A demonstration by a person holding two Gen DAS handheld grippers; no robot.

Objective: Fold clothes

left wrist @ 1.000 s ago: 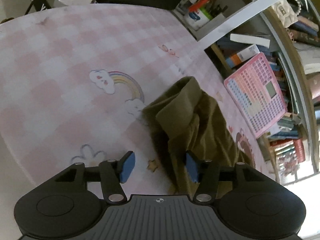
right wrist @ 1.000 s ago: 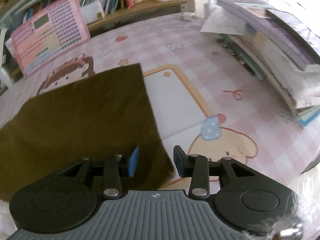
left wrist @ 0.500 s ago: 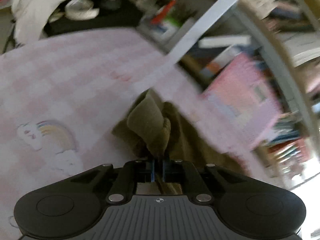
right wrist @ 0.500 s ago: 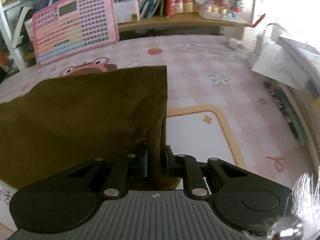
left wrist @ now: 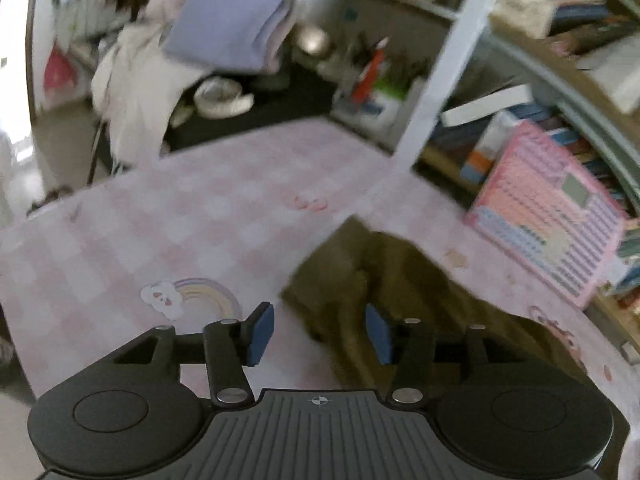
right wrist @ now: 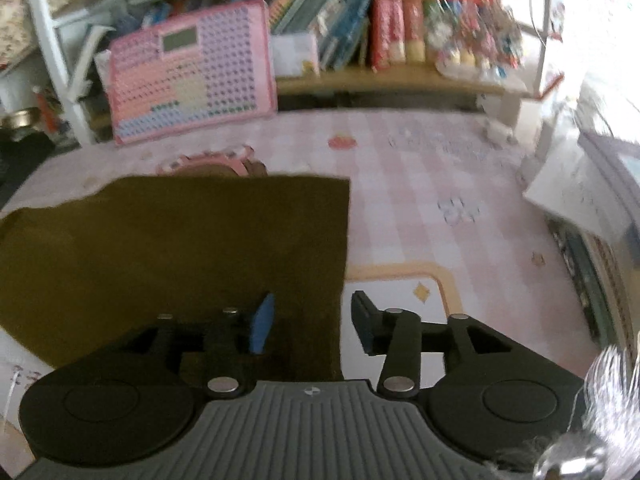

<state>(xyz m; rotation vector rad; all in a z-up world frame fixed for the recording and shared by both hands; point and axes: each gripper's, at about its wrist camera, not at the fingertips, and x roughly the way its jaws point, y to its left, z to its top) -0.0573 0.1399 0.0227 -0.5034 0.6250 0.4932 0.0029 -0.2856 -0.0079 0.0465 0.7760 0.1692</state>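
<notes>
Both grippers released (apart), olive garment (right wrist: 172,248) flat

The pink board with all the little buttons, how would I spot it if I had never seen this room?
Find the table with the pink checked cloth and follow it back to the bookshelf. The pink button board leans upright there, just beyond the olive-brown garment. Unlike the books beside it, it has rows of tiny keys and a small grey screen.

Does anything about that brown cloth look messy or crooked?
Yes. The brown cloth is bunched and rumpled at the end near the left gripper, while near the right gripper it lies flat with a straight edge.
</notes>
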